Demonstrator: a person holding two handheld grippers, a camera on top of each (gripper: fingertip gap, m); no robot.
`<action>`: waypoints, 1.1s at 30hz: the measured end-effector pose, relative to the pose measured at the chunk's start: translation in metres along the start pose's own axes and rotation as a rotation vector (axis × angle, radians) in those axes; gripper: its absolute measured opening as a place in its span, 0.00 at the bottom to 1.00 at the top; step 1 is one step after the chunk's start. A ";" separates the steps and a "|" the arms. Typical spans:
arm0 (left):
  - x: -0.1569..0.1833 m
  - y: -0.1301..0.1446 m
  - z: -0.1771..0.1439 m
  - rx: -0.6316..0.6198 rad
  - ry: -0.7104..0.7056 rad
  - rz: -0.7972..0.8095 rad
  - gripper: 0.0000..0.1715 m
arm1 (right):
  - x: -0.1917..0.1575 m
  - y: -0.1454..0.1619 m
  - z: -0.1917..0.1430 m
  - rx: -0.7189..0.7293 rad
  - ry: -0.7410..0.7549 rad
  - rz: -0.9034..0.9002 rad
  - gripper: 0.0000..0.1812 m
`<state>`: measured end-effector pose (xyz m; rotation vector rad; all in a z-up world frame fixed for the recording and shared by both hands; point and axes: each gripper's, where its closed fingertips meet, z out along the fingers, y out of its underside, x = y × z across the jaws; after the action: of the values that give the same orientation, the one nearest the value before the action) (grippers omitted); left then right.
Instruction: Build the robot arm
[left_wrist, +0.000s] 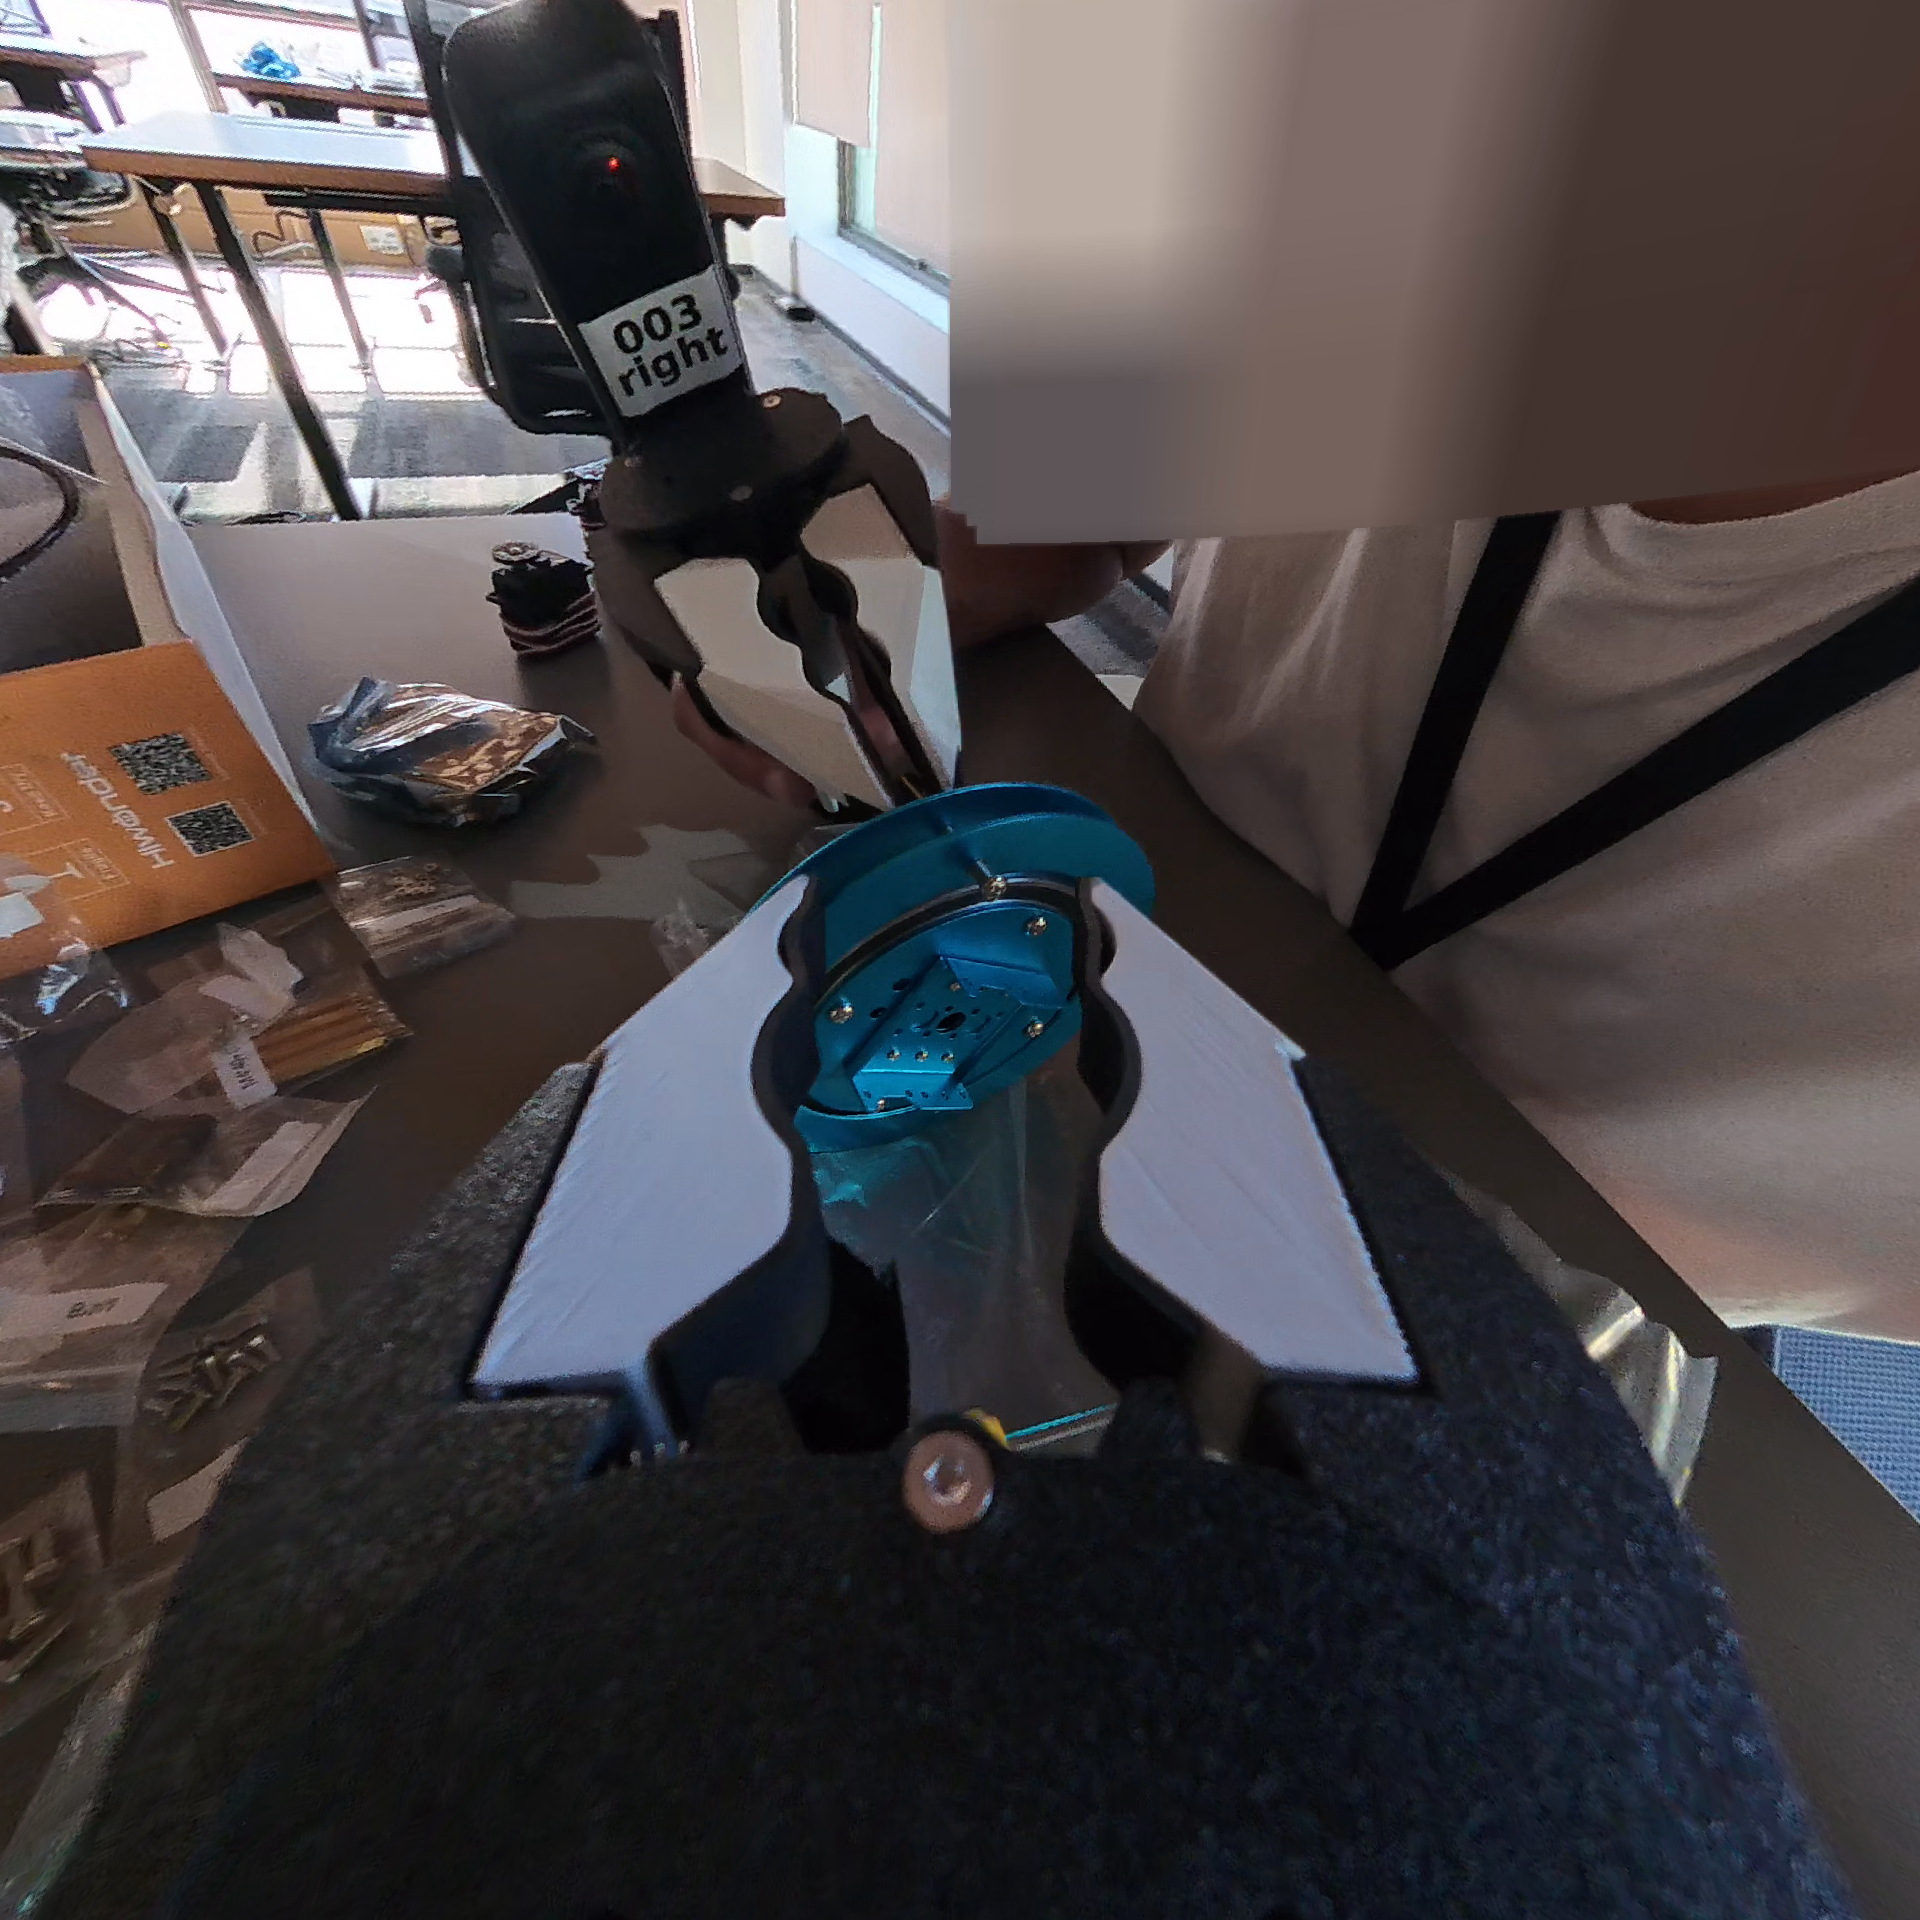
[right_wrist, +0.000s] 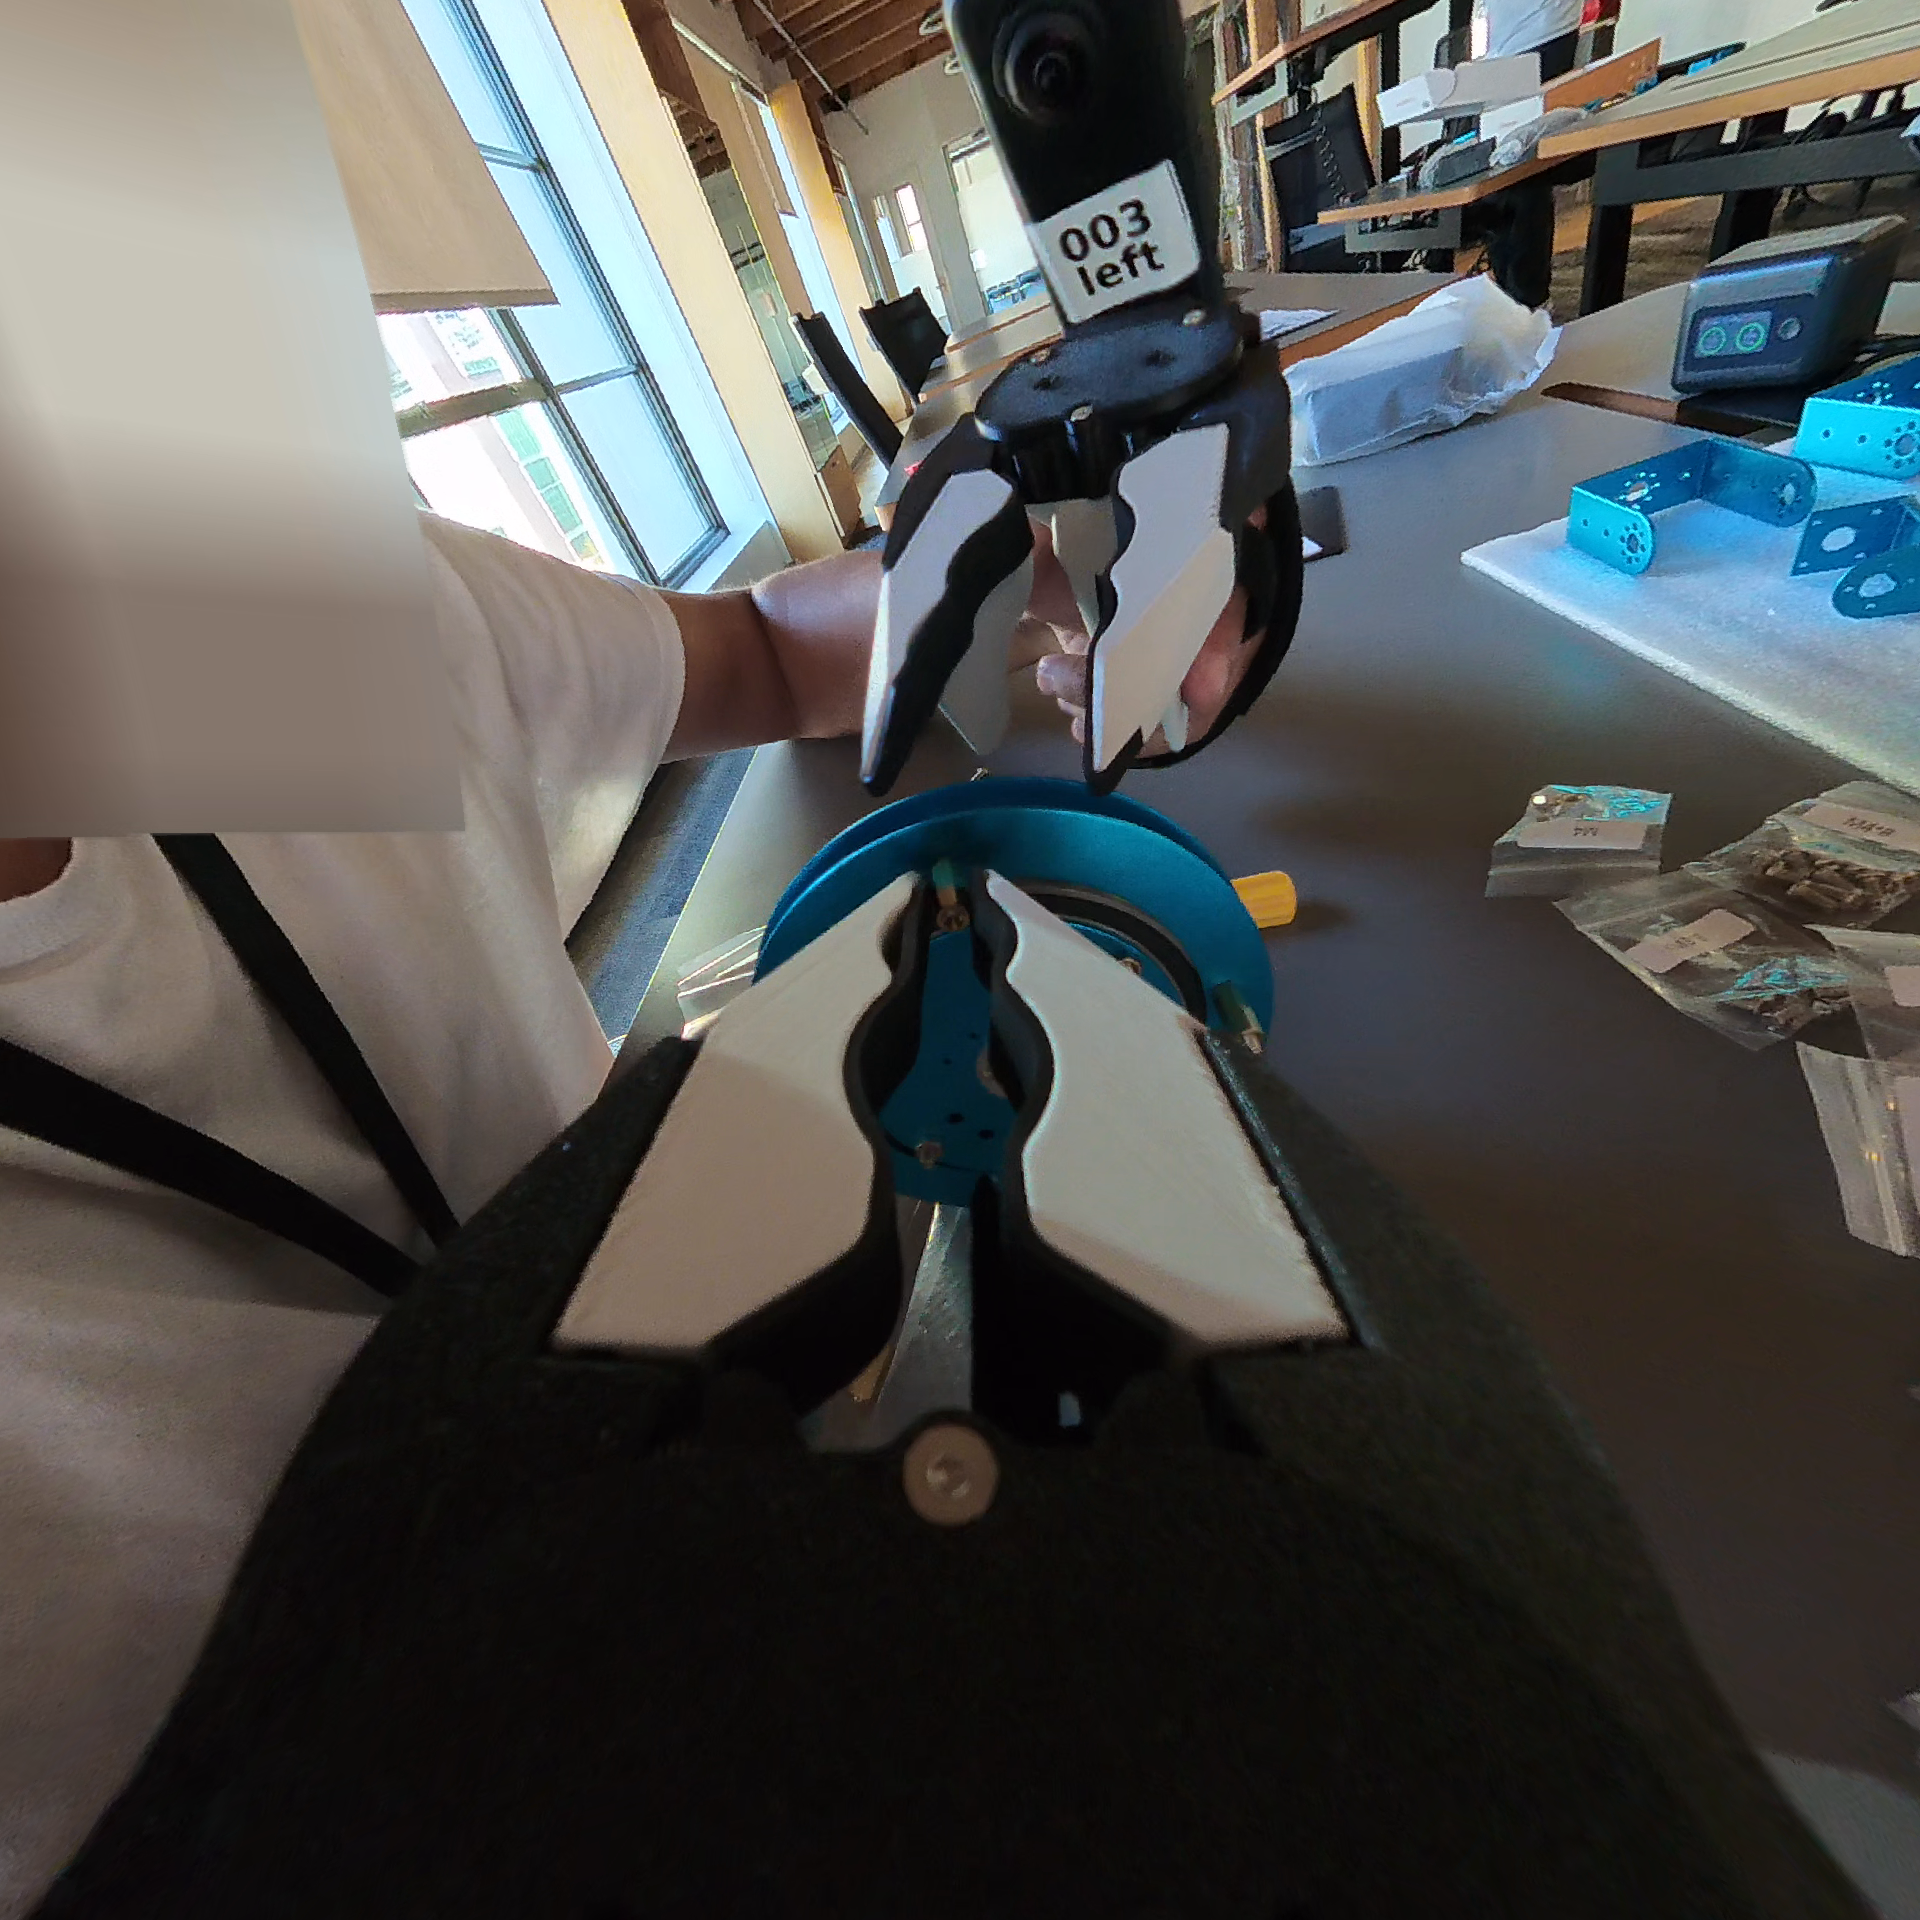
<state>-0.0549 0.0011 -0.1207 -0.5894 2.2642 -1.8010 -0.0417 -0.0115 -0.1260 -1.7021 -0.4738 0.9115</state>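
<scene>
L gripper clamps the blue disc, jaws set wide across its faces, above the table edge. R gripper jaws narrow, closed on the disc's bracket. R view only: loose blue brackets, yellow knob. L view only: orange card, servo.

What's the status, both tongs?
Left tongs around blue disc, grip unclear. Right tongs shut on its bracket. Bags lie aside.
</scene>
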 end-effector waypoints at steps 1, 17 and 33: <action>-0.001 0.000 0.000 -0.013 -0.017 0.009 0.26 | 0.000 0.000 0.000 -0.001 0.001 -0.002 0.03; 0.004 0.005 0.012 0.035 -0.387 0.100 0.13 | -0.001 0.000 0.000 -0.014 0.021 -0.034 0.03; 0.010 0.004 0.016 0.069 -0.347 0.068 0.03 | -0.005 0.004 -0.002 -0.134 0.163 -0.449 0.08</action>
<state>-0.0582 -0.0168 -0.1280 -0.7376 1.9599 -1.5937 -0.0440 -0.0177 -0.1280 -1.6775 -0.7812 0.4211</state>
